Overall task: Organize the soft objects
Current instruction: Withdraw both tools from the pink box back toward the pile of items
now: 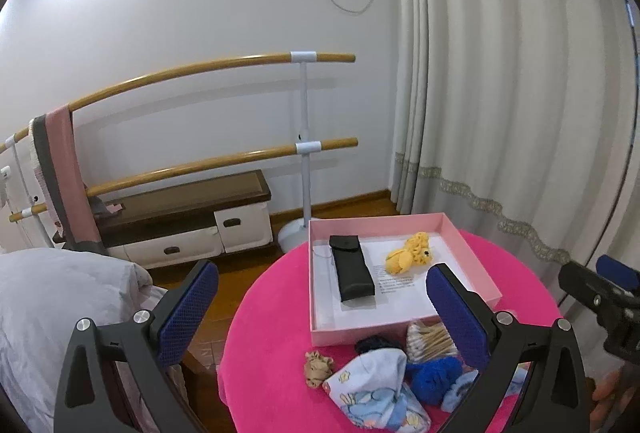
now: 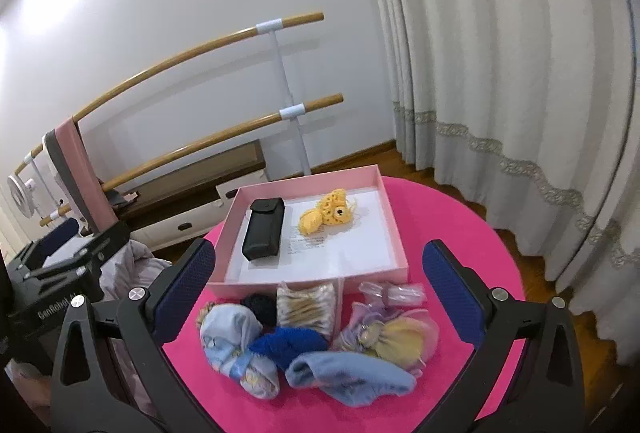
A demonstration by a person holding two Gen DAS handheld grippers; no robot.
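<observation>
Both grippers hang above the round pink counter (image 2: 460,225) with fingers spread and empty, the left gripper (image 1: 322,313) over its left edge, the right gripper (image 2: 320,277) centred over the heap. It looks like the pause before a pick. In the pink box (image 2: 390,217) a black pouch (image 2: 264,233) already lies, long axis pointing away from the grippers, beside a yellow crochet toy (image 2: 320,219). Next likely calls for descending onto the blue knit ball (image 2: 288,347) just before the box.

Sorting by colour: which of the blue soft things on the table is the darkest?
The royal blue knitted bundle; the printed cloth bundle and fleece piece are pale blue.
</observation>
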